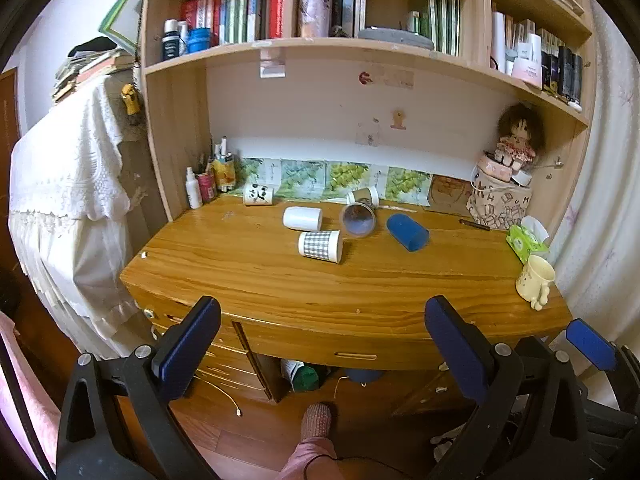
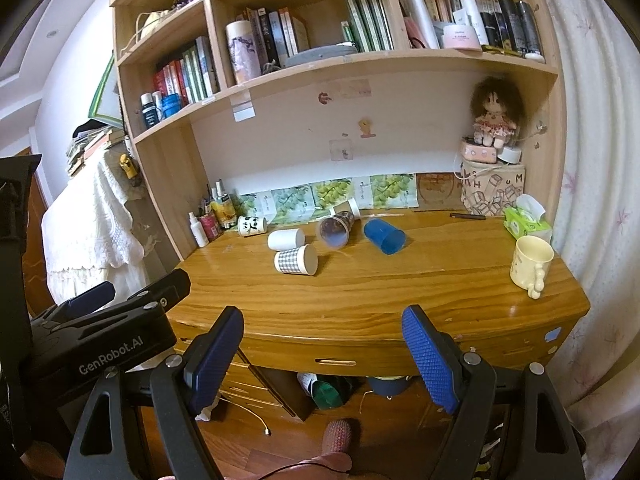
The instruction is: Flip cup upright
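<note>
A: From the left wrist view, the left gripper (image 1: 320,344) is hanging wide apart before the glossy, grain-streaked wooden worktop (image 1: 360,280), its ribbed blue pads gripping nothing. Several cups are lying on their sides near the back: a smooth white cylindrical cup (image 1: 303,218), a grey-checked paper cup (image 1: 320,245), a clear plastic cup (image 1: 358,219) showing its mouth, a matte blue plastic cup (image 1: 407,232), and a panda-printed white cup (image 1: 258,194).

B: One more paper cup (image 1: 363,196) is lying behind the clear one, partly hidden. The cream ceramic mug (image 1: 535,280) is standing upright at the right edge.

A: From the right wrist view, the right gripper (image 2: 323,360) is also spreading wide and holding nothing, its diamond-textured blue pads showing. The checked cup (image 2: 296,261) is touching the white one (image 2: 286,239).

B: The left gripper's black body is poking in at the left, its fingertips cut off behind its frame.
</note>
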`<action>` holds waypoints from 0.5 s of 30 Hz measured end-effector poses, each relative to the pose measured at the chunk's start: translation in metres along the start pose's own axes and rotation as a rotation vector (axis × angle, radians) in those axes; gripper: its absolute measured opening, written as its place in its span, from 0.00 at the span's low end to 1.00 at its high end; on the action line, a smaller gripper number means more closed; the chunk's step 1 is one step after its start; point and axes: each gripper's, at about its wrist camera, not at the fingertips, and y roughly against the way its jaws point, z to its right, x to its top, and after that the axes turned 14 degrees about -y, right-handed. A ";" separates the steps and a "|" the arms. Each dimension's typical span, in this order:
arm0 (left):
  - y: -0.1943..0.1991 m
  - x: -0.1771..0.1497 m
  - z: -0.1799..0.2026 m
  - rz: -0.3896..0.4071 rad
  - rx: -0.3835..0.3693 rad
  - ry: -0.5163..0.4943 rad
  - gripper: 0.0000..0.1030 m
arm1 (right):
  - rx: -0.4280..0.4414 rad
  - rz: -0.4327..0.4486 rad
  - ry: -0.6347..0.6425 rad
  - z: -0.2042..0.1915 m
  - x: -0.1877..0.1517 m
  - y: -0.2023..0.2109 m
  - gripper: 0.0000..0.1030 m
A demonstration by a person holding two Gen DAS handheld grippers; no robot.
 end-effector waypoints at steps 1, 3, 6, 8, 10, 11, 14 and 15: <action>-0.004 0.002 0.001 -0.005 -0.005 -0.001 0.99 | -0.004 -0.003 -0.002 0.001 0.002 -0.003 0.80; -0.014 0.005 0.002 -0.017 -0.014 -0.004 0.99 | -0.013 -0.010 -0.008 0.005 0.006 -0.011 0.80; -0.028 0.012 0.005 -0.036 -0.023 -0.007 0.99 | -0.019 -0.023 -0.016 0.008 0.012 -0.022 0.80; -0.038 0.017 0.006 -0.048 -0.029 -0.007 0.98 | -0.023 -0.033 -0.021 0.011 0.017 -0.032 0.80; -0.050 0.023 0.006 -0.061 -0.038 -0.007 0.98 | -0.027 -0.043 -0.023 0.011 0.022 -0.042 0.80; -0.055 0.025 0.006 -0.067 -0.043 -0.004 0.98 | -0.028 -0.049 -0.023 0.012 0.026 -0.049 0.80; -0.074 0.034 0.006 -0.085 -0.063 -0.001 0.98 | -0.032 -0.068 -0.026 0.014 0.035 -0.065 0.80; -0.082 0.039 0.006 -0.092 -0.071 -0.002 0.98 | -0.031 -0.076 -0.030 0.015 0.039 -0.071 0.80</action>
